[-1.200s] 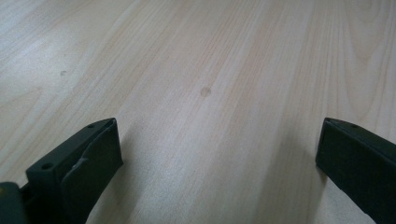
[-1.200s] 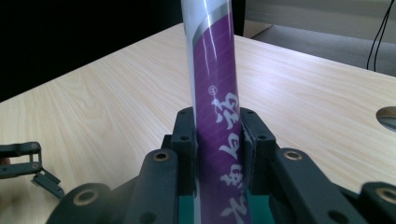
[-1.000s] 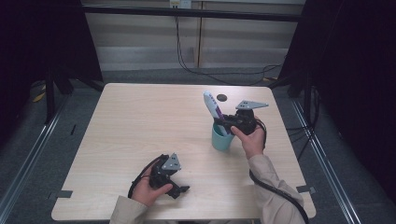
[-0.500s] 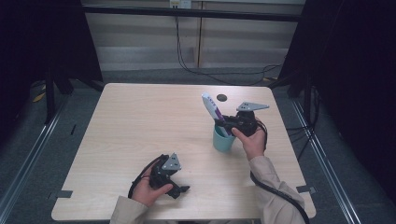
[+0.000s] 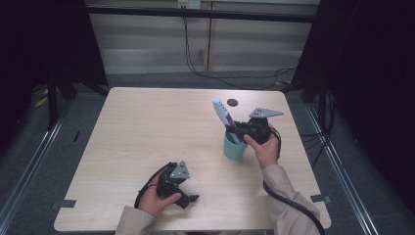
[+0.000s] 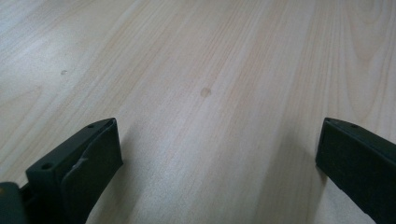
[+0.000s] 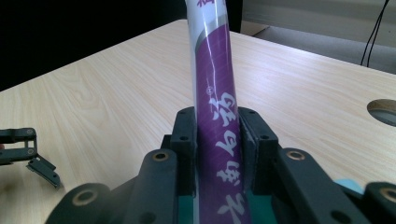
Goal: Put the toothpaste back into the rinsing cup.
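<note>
High view shows the right gripper [image 5: 234, 128] clamped on a purple tube [image 5: 222, 114] leaning in the teal cup [image 5: 235, 146] on the table [image 5: 147, 127], left gripper [image 5: 188, 200] resting with jaws spread wide; letting go carelessly could tip the cup.

Purple-and-white tube [image 5: 224, 116] tilted, lower end inside teal cup [image 5: 234, 147]; cup upright on table's right half.

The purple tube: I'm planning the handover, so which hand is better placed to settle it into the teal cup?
Right. Its tongs already clamp the purple tube above the teal cup; the left tongs sit open, far off.
</note>
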Available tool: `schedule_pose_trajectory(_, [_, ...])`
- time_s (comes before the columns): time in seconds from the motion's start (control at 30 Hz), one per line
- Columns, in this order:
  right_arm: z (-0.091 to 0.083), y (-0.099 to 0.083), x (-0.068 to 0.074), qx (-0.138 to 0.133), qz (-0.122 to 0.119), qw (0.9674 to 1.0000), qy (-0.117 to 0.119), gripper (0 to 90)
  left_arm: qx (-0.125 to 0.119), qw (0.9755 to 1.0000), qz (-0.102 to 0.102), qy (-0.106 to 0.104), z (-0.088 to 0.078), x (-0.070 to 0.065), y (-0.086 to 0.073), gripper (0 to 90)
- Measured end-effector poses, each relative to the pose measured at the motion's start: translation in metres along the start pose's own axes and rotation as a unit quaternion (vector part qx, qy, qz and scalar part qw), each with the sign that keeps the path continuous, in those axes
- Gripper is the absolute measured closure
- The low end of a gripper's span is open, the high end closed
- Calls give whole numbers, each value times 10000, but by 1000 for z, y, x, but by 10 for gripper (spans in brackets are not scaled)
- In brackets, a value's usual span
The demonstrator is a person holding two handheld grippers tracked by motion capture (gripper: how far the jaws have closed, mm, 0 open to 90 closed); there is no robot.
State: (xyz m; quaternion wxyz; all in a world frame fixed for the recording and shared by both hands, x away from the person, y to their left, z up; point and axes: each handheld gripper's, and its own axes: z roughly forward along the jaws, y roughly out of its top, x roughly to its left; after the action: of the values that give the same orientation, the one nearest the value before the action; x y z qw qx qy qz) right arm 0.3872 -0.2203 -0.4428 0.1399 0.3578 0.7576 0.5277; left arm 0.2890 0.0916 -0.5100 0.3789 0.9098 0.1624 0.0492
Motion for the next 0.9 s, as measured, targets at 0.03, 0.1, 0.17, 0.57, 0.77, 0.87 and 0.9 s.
schedule_pose_trajectory(0.03, [0,0,0,10,-16,10000,3,693,-1,10000,1,1,0,0,0,0])
schedule_pose_trajectory(0.1, [0,0,1,0,-7,10000,-6,691,1,10000,-2,0,0,0,0,0])
schedule_pose_trajectory(0.17, [-1,-1,0,-30,3,10000,0,691,0,10000,-1,1,0,0,0,0])
schedule_pose_trajectory(0.57, [-4,-2,1,-74,15,10000,-17,708,5,10000,-8,2,0,0,0,0])
schedule_pose_trajectory(0.77, [-5,-3,1,-94,45,9999,-94,721,3,10000,-10,3,0,0,0,0])
schedule_pose_trajectory(0.87, [-6,-3,1,-118,28,9999,-119,720,3,10000,-7,2,0,0,0,0])
schedule_pose_trajectory(0.9, [-6,-3,1,-124,37,9998,-123,720,3,10000,-9,2,0,0,0,0])
